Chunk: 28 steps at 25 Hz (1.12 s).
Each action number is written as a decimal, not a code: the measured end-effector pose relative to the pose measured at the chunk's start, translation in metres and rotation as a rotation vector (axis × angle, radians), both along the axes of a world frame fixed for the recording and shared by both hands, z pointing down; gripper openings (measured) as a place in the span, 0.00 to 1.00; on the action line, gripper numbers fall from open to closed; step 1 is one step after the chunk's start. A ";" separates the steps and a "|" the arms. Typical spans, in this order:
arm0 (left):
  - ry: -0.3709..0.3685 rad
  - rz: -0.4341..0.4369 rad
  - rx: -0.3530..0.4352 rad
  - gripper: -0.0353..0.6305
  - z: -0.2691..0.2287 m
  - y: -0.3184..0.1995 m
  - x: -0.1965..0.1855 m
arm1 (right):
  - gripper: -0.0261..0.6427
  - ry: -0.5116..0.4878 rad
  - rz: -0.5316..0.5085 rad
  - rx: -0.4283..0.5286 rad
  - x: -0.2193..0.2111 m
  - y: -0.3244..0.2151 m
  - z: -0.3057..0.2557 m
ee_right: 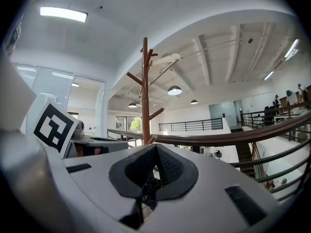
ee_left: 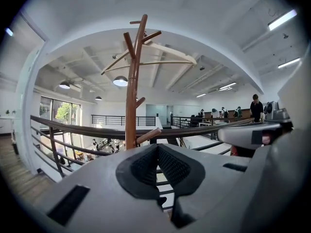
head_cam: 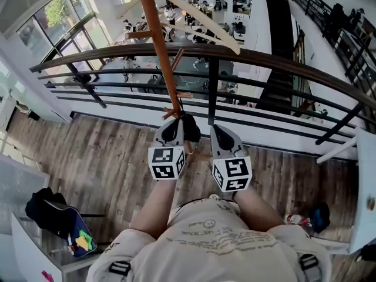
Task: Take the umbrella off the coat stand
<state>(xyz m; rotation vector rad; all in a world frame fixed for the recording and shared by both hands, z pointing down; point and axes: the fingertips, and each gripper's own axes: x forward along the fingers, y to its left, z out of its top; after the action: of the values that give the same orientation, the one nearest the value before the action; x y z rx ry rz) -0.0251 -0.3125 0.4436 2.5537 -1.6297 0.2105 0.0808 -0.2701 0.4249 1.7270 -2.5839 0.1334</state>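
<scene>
A brown wooden coat stand (head_cam: 157, 40) rises just beyond the balcony railing (head_cam: 264, 60). A long cream folded umbrella (head_cam: 205, 22) lies slanted across its upper pegs. It also shows in the left gripper view, umbrella (ee_left: 170, 52) on stand (ee_left: 131, 91), and in the right gripper view, umbrella (ee_right: 165, 59) on stand (ee_right: 145, 91). My left gripper (head_cam: 176, 122) and right gripper (head_cam: 218, 129) are held side by side near the stand's lower pegs, well below the umbrella. Both sets of jaws meet at the tips, left gripper (ee_left: 157, 147) and right gripper (ee_right: 156, 147), with nothing between them.
The dark curved railing runs across right in front of the grippers, with an open office floor far below. A black bag (head_cam: 50, 213) lies on a white desk at lower left. A white table edge (head_cam: 364, 187) stands at the right, with small items (head_cam: 311, 219) on the wooden floor.
</scene>
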 end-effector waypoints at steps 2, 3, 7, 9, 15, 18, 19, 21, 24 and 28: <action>0.002 -0.029 -0.012 0.06 0.003 -0.012 0.004 | 0.04 0.003 -0.028 -0.008 0.006 -0.013 0.001; 0.002 -0.038 -0.017 0.06 0.005 -0.015 0.005 | 0.04 0.003 -0.038 -0.011 0.007 -0.017 0.001; -0.007 -0.044 -0.038 0.06 0.014 -0.025 0.003 | 0.04 -0.004 -0.071 -0.019 -0.001 -0.029 0.000; -0.010 -0.045 -0.050 0.06 0.018 -0.032 0.003 | 0.04 0.001 -0.087 -0.022 -0.005 -0.032 0.001; -0.002 -0.059 -0.075 0.07 0.030 -0.057 0.005 | 0.04 0.028 -0.076 -0.036 0.009 -0.047 0.006; 0.019 -0.090 -0.097 0.09 0.038 -0.068 -0.003 | 0.04 0.026 -0.059 -0.050 0.015 -0.056 0.007; 0.028 -0.094 -0.103 0.10 0.040 -0.071 -0.005 | 0.04 0.027 -0.056 -0.053 0.016 -0.058 0.008; 0.057 -0.096 -0.123 0.10 0.046 -0.078 -0.005 | 0.04 0.041 -0.056 -0.052 0.016 -0.062 0.007; 0.100 -0.097 -0.154 0.12 0.054 -0.089 -0.007 | 0.04 0.050 -0.055 -0.050 0.018 -0.066 0.007; 0.105 -0.088 -0.173 0.18 0.061 -0.097 -0.005 | 0.04 0.038 -0.031 -0.064 0.028 -0.073 0.008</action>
<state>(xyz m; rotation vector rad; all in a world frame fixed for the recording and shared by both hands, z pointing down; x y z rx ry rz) -0.0298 -0.4095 0.5049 2.3207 -1.6061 0.1970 0.1093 -0.3432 0.4332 1.6519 -2.5490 0.1781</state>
